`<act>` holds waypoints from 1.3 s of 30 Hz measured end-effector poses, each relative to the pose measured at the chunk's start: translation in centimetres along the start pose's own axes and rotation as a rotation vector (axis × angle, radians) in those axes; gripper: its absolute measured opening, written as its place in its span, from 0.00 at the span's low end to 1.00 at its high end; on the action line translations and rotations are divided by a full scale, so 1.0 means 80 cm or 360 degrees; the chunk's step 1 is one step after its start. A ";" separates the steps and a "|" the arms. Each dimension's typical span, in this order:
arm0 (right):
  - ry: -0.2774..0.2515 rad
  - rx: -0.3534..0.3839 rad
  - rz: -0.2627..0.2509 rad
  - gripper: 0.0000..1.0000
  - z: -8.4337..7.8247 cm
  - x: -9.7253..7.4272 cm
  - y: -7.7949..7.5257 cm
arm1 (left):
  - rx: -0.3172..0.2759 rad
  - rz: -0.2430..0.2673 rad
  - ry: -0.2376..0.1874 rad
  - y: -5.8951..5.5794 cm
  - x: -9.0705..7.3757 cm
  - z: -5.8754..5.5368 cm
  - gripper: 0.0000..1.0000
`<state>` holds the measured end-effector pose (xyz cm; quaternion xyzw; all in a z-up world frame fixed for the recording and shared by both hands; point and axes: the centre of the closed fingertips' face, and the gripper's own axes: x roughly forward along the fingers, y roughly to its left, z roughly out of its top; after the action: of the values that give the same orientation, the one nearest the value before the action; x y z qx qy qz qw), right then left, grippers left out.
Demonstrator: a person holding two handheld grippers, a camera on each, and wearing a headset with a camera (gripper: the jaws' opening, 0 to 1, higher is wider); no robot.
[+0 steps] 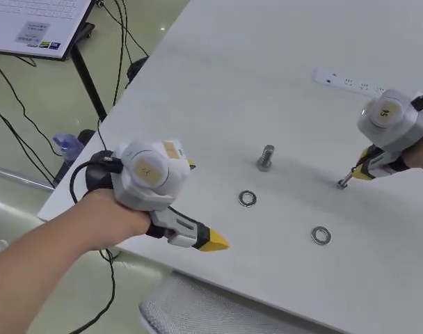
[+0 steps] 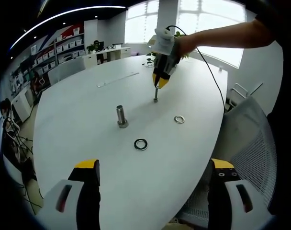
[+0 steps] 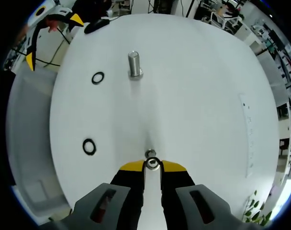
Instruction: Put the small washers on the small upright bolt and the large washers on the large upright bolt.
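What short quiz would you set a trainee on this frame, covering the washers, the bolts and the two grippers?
1. How many washers lie loose on the table?
2. True or false: the left gripper has its jaws shut on a washer.
3. The right gripper, jaws shut on a small washer, is poised above: A) the large bolt, B) the small bolt, C) the power strip.
Key: 1. two; 2. false, its jaws stand open and empty; 3. B.
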<state>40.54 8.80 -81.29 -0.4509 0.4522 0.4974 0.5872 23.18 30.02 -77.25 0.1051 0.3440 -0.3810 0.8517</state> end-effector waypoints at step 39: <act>0.0051 -0.0035 0.0076 0.12 -0.003 0.054 0.008 | -0.0043 -0.0023 0.0043 -0.002 0.001 -0.016 0.90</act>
<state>40.34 9.39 -85.60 -0.4543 0.4668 0.5088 0.5629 22.44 30.43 -78.23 0.0963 0.3612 -0.3811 0.8456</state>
